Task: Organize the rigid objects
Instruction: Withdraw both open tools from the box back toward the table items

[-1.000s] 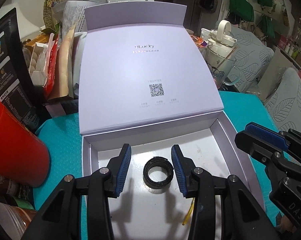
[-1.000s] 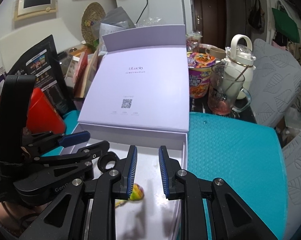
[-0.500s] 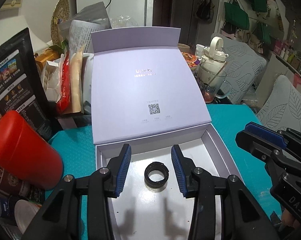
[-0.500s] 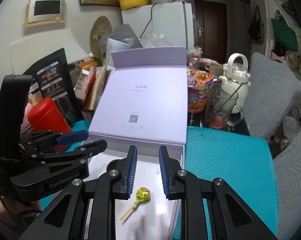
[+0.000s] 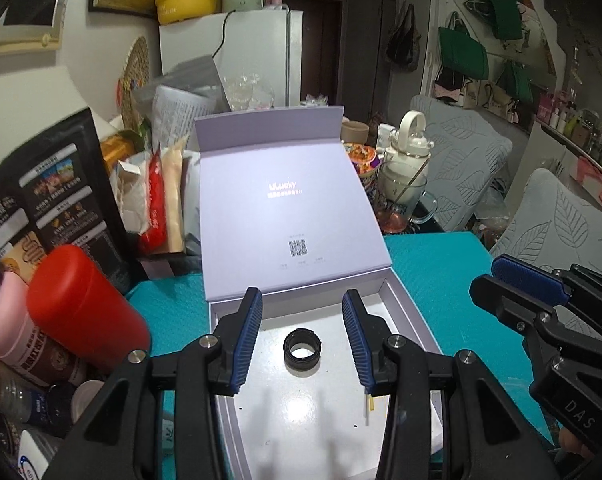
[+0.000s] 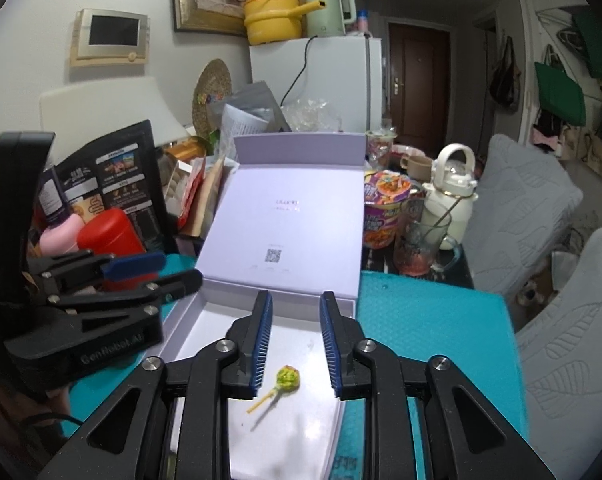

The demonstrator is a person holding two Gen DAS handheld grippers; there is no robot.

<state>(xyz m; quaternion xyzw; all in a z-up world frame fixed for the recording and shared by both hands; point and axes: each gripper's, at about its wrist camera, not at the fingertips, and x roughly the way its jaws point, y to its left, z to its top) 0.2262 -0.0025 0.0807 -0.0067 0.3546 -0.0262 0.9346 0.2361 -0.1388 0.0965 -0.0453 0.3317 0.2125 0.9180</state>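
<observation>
A lavender box (image 5: pixel 405 312) lies on the teal mat with its lid propped back. On its white floor rests a black ring (image 5: pixel 302 349), untouched, below my left gripper (image 5: pixel 301 296), which is open and holds nothing. A green-yellow lollipop (image 6: pixel 288 378) lies on the floor of the same box (image 6: pixel 189 320). Above it hovers my right gripper (image 6: pixel 296 296); its jaws are opening, with nothing between the pads. The left gripper (image 6: pixel 141 272) shows at the left of the right wrist view. The right gripper (image 5: pixel 521 280) shows at the right edge of the left wrist view.
A red canister (image 5: pixel 85 312) and a black pouch (image 5: pixel 49 200) crowd the box's left side. Behind it stand snack packets (image 5: pixel 157 200), a noodle cup (image 6: pixel 385 216), a glass mug (image 6: pixel 421 248) and a white kettle (image 6: pixel 453 192). The teal mat (image 6: pixel 429 320) spreads to the right.
Both grippers have risen and drawn back from the box, so more of the room shows. The ring and lollipop stay on the box floor. The right jaws have widened.
</observation>
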